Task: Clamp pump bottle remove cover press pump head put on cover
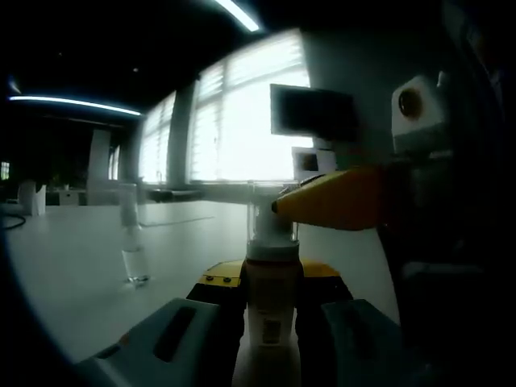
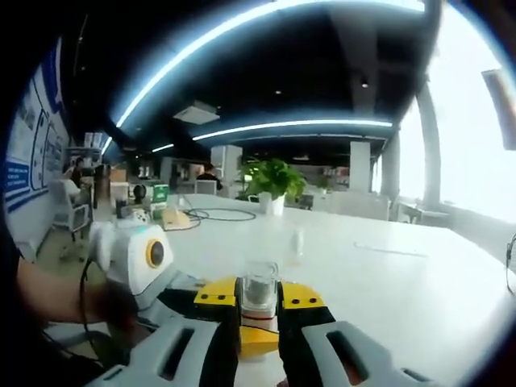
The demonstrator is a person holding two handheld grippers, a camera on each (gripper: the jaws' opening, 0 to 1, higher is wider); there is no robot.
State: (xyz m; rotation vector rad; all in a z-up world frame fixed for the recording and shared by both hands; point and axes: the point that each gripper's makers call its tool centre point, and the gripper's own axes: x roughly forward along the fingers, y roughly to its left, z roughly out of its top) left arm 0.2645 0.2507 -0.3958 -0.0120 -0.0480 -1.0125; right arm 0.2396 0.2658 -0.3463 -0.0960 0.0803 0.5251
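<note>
In the left gripper view, the left tongs (image 1: 270,339) hold the pump bottle (image 1: 271,302) by its body, upright over the table (image 1: 72,274). The right tongs (image 1: 278,206) reach in from the right at the clear cover (image 1: 270,218). In the right gripper view, the right tongs (image 2: 260,339) are closed narrowly around that cover (image 2: 260,292). The step looks like cover removal: keep the bottle clamped firm and pull straight along its axis. Farther off, a small clear bottle (image 1: 134,262) stands on the table.
</note>
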